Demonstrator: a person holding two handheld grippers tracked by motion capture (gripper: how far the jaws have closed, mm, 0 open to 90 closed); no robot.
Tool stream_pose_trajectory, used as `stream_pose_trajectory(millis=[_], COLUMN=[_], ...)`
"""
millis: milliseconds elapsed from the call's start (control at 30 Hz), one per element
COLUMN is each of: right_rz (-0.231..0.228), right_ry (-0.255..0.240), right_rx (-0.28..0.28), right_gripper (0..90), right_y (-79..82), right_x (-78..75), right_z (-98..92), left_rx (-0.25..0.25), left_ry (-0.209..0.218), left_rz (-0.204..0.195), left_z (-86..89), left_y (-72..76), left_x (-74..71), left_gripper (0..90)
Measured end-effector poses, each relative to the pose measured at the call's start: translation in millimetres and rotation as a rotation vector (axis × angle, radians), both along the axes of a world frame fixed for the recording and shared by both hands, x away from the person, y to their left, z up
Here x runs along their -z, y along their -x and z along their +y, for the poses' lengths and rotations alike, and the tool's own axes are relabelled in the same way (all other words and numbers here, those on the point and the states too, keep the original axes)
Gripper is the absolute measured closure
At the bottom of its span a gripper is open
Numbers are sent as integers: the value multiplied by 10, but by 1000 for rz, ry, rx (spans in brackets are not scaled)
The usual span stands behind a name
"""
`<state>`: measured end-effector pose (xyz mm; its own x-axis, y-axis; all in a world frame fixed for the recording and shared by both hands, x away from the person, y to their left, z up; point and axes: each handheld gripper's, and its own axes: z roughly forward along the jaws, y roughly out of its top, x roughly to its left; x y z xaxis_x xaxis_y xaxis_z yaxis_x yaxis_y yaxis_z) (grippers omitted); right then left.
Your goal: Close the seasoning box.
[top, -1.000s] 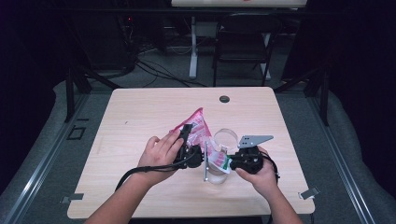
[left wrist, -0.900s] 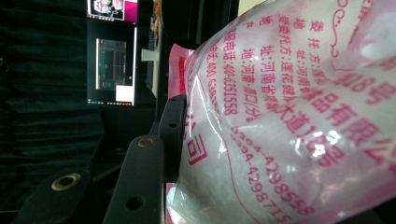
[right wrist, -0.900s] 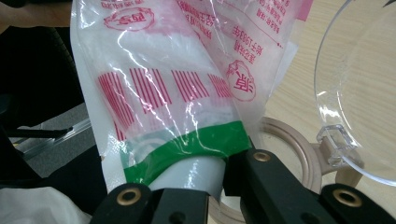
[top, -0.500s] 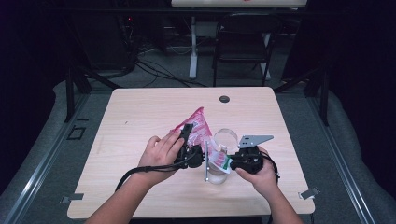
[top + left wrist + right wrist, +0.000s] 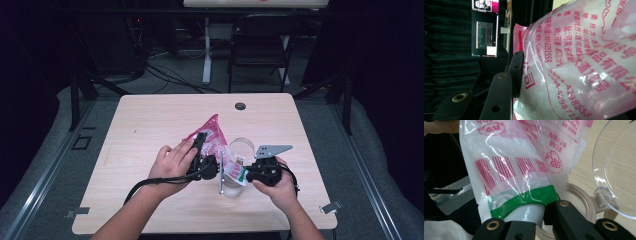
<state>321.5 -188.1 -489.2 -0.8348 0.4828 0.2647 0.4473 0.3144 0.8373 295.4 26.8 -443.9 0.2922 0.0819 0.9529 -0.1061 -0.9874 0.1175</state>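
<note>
Pink-printed bag (image 5: 216,136) at frame centre is clamped by both the left tongs (image 5: 202,150) and right tongs (image 5: 240,175), beside a clear jar (image 5: 241,148).

Pink-printed plastic bag (image 5: 579,62) against one black jaw, monitor (image 5: 485,27) behind
</note>
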Motion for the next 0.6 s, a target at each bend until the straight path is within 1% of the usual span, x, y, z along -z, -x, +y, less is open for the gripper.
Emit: stream_pose_trajectory(millis=[400, 600], right_rz=[1, 2], right_ry=[5, 6], right_rx=[-5, -11], right_gripper=[900, 900], right_y=[1, 0], right_x=[3, 6], right_z=[11, 16], left_rx=[1, -5], left_ry=[1, 2], left_rz=[1, 10], left_z=[8, 13], left_y=[5, 18], left_x=[4, 8], left_gripper=[657, 658])
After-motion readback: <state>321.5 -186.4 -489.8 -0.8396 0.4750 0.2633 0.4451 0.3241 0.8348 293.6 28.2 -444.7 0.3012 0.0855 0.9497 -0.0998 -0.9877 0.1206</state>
